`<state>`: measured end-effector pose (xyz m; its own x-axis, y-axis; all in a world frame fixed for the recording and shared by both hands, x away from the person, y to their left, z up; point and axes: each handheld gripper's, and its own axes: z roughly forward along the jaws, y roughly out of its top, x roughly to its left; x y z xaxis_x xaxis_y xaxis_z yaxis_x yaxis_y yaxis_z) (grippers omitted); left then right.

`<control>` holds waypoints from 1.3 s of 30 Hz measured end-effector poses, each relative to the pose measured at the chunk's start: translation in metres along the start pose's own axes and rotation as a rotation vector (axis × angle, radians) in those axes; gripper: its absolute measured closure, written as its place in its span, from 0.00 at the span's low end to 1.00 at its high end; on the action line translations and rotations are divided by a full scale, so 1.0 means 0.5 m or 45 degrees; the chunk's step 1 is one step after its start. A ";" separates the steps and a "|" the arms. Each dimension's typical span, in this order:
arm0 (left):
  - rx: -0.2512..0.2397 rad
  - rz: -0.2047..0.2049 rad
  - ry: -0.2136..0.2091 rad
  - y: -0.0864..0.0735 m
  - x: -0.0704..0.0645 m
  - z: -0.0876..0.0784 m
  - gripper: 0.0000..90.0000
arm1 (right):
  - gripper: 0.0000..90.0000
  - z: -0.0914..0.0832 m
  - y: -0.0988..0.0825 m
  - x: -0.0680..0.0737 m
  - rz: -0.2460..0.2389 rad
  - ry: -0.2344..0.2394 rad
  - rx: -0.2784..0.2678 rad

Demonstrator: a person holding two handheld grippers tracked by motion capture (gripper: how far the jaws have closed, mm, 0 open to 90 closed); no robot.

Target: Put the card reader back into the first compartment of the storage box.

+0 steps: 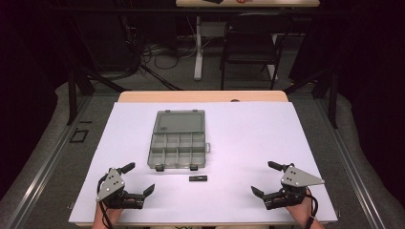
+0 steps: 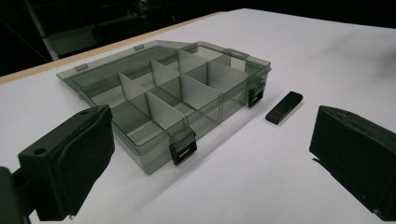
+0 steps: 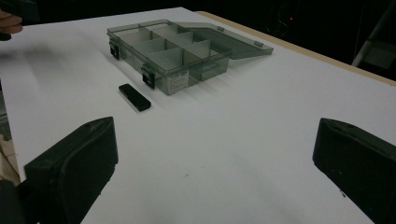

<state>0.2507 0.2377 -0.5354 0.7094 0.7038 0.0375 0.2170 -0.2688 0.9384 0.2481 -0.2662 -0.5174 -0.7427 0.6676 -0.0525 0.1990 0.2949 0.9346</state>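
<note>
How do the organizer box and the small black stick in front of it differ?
The organizer box is see-through grey, wide and divided into compartments; the black stick is opaque, slim and solid. The box stands open with its lid laid back; the stick lies flat, apart from it. Both rest on the white table.

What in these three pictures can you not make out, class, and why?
- Label on the organizer box, right gripper view: print too small.
- What the small black stick is: high view, too small; no markings visible.
- Items on the far table, high view: cut off by the top edge.
</note>
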 end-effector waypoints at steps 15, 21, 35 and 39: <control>0.104 0.009 -0.111 0.029 -0.008 0.028 0.00 | 0.00 -0.004 0.003 -0.006 -0.001 0.004 -0.012; 0.144 0.043 -0.190 0.046 -0.023 0.044 0.00 | 0.00 -0.003 0.003 -0.009 -0.002 0.000 -0.007; 0.173 0.100 -0.280 0.066 -0.037 0.065 0.00 | 0.00 -0.003 0.000 -0.009 -0.010 0.012 -0.002; 0.210 0.143 -0.341 0.074 -0.049 0.096 0.00 | 0.00 -0.002 -0.002 -0.013 -0.006 0.016 0.006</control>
<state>0.2738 0.1790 -0.5182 0.8814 0.4716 0.0255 0.2174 -0.4531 0.8645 0.2520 -0.2714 -0.5175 -0.7514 0.6578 -0.0523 0.1987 0.3012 0.9326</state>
